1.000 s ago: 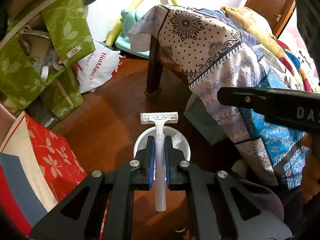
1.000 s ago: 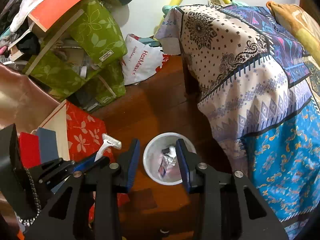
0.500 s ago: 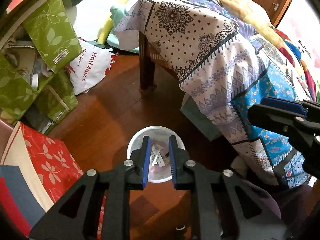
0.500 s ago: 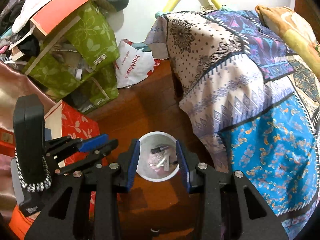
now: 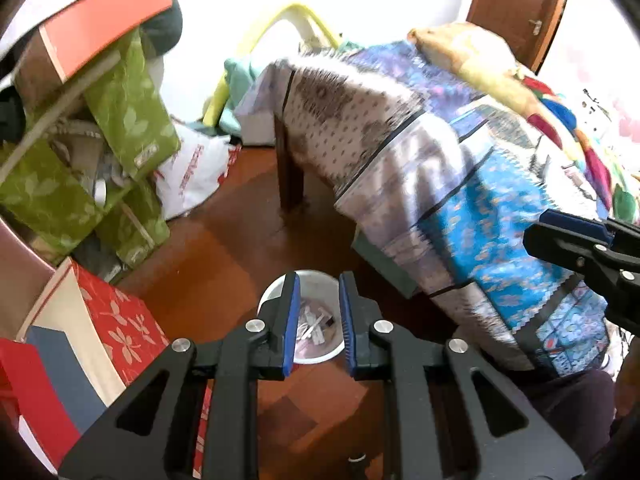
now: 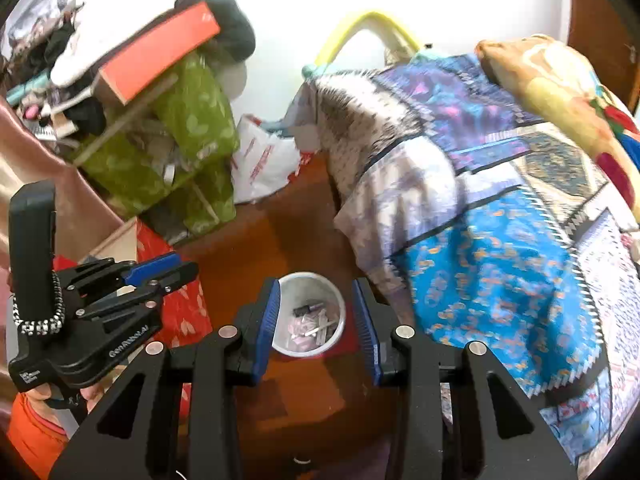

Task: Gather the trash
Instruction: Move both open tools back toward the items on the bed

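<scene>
The white trash bin (image 5: pixel 320 354) stands on the brown wooden floor (image 5: pixel 224 264) at the lower centre of both views, holding a razor (image 5: pixel 318 320) among small wrappers and a dark tube (image 6: pixel 308 309). In the left wrist view the left gripper (image 5: pixel 319 322) hangs above the bin with its blue-padded fingers (image 5: pixel 291 320) a little apart and nothing between them, the bin showing through the gap. In the right wrist view the right gripper (image 6: pixel 318 322) also hangs over the bin, its fingers (image 6: pixel 267 322) set wider and likewise empty. To the right of the bin a patterned blue and white bedspread (image 5: pixel 472 208) drapes down over a bed. At left sit a red flowered box (image 5: pixel 116 320), green leaf-print bags (image 5: pixel 128 112) and a white plastic bag (image 5: pixel 192 176). A brown door (image 5: pixel 520 4) shows at the upper right of the left wrist view.
</scene>
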Demonstrator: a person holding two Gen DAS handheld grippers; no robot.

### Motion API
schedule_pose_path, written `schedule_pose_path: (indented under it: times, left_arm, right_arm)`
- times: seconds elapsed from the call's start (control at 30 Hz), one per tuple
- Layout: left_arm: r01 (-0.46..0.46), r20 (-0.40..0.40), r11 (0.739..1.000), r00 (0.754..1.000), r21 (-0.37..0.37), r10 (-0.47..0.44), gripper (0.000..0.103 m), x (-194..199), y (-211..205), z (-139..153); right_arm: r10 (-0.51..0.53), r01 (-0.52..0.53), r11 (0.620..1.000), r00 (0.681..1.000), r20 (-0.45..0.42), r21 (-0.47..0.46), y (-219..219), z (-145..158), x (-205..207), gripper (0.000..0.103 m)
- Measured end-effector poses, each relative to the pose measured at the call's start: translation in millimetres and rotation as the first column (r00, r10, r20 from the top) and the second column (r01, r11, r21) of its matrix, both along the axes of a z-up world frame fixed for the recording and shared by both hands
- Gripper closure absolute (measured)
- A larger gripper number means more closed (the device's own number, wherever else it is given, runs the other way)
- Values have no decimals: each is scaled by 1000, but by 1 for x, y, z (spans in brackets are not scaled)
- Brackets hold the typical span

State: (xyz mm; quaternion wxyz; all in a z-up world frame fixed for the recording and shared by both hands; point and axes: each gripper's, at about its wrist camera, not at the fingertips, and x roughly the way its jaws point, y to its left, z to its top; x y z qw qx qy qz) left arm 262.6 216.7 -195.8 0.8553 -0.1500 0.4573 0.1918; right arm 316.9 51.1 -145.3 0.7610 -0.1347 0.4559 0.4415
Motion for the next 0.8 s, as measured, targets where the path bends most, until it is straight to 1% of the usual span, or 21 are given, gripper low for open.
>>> schedule_pose_path:
  times: [0.07, 0.13, 0.17, 0.27, 0.43, 0.53, 0.63, 0.8]
  left_arm:
    - [12, 25, 1000, 1000, 15, -12, 78, 0, -11, 14]
    - [24, 58, 999, 998, 41, -26, 67, 2, -27, 30]
    - [29, 70, 998, 997, 50, -33, 66, 4, -33, 36]
    - [52, 104, 996, 993, 72, -59, 64, 15, -57, 54]
    - [111, 136, 992, 984, 63, -119, 61, 41, -93, 75]
    - [156, 149, 986, 976, 53, -162, 59, 61, -116, 81]
    - [198, 150, 979, 967, 53, -204, 59, 85, -141, 85]
    - [266, 142, 963, 952, 47, -270, 54, 126, -180, 82]
  right_arm:
    - [-21, 21, 1000, 1000, 16, 21, -15, 9, 1, 69]
    - [-51, 49, 998, 998, 37, 46, -33, 21, 3, 69]
    - [-63, 61, 997, 997, 46, 54, -40, 25, 4, 69]
    - [-111, 106, 992, 991, 69, 76, -66, 38, 9, 69]
    - [-206, 196, 975, 974, 90, 104, -115, 50, 23, 69]
    - [-260, 250, 962, 961, 99, 108, -144, 54, 35, 69]
    - [-326, 315, 943, 939, 111, 103, -179, 55, 51, 69]
    - [-419, 411, 908, 901, 116, 86, -230, 50, 79, 69]
